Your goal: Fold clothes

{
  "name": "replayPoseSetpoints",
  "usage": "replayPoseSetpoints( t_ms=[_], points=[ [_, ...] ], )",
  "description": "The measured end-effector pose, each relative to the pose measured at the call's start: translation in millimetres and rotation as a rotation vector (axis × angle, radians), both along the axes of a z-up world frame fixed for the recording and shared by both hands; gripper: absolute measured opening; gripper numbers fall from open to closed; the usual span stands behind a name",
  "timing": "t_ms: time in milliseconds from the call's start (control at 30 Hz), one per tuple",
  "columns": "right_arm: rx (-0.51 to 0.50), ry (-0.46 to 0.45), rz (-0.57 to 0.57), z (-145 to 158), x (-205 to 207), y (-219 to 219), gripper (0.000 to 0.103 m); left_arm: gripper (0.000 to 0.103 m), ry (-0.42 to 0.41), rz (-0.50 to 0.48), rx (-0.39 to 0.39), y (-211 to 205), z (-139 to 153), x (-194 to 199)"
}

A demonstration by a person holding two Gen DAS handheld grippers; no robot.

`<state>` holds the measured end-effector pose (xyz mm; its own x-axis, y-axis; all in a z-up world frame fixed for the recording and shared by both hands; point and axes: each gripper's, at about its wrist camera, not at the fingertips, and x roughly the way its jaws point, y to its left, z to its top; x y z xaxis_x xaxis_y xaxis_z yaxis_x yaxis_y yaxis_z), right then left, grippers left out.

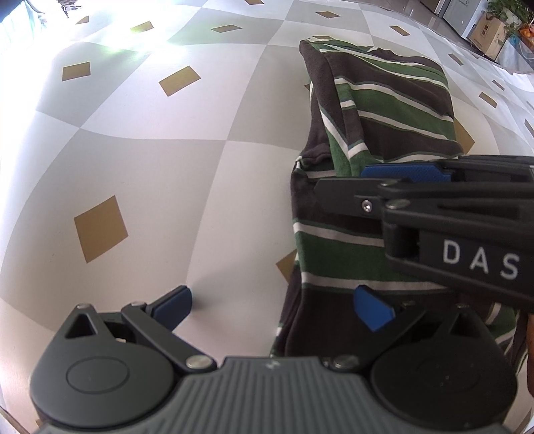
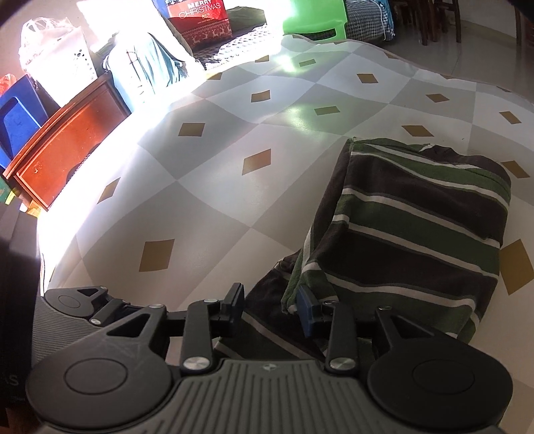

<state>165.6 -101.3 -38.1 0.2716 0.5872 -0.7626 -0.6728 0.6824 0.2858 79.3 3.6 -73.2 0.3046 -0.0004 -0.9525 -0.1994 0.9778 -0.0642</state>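
A brown, green and white striped garment (image 1: pixel 383 100) (image 2: pixel 417 213) lies folded into a long block on the checkered tablecloth (image 1: pixel 167 167) (image 2: pixel 233 200). My left gripper (image 1: pixel 273 308) stands wide open over the garment's near left edge, one pad above bare cloth and the other above the fabric. My right gripper (image 2: pixel 271 308) (image 1: pixel 353 180) reaches in from the right at the garment's middle. Its jaws are apart and low over a dark flap. The right pad (image 2: pixel 308 313) rests against a folded green edge, and nothing is pinched.
Past the table's left edge stand a red-brown wooden cabinet (image 2: pixel 66 143), a blue bin (image 2: pixel 16 123) and a white bag (image 2: pixel 56 56). A red Christmas bag (image 2: pixel 203 20) and a green stool (image 2: pixel 313 20) are at the back. A cardboard box (image 1: pixel 490 33) sits far right.
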Motion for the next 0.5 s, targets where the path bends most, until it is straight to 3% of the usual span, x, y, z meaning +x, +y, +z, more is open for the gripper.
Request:
replayPoseSetpoints(
  t_ms=[233, 400, 500],
  points=[
    [0.035, -0.056, -0.069, 14, 5, -8, 0.035, 0.103, -0.007, 0.011, -0.004, 0, 2, 0],
    [-0.004, 0.014, -0.054, -8, 7, 0, 0.036, 0.103, -0.012, 0.001, 0.007, -6, 1, 5],
    [-0.006, 0.039, -0.046, -16, 5, 5, 0.042, 0.103, -0.005, 0.007, 0.000, -7, 0, 8]
  ],
)
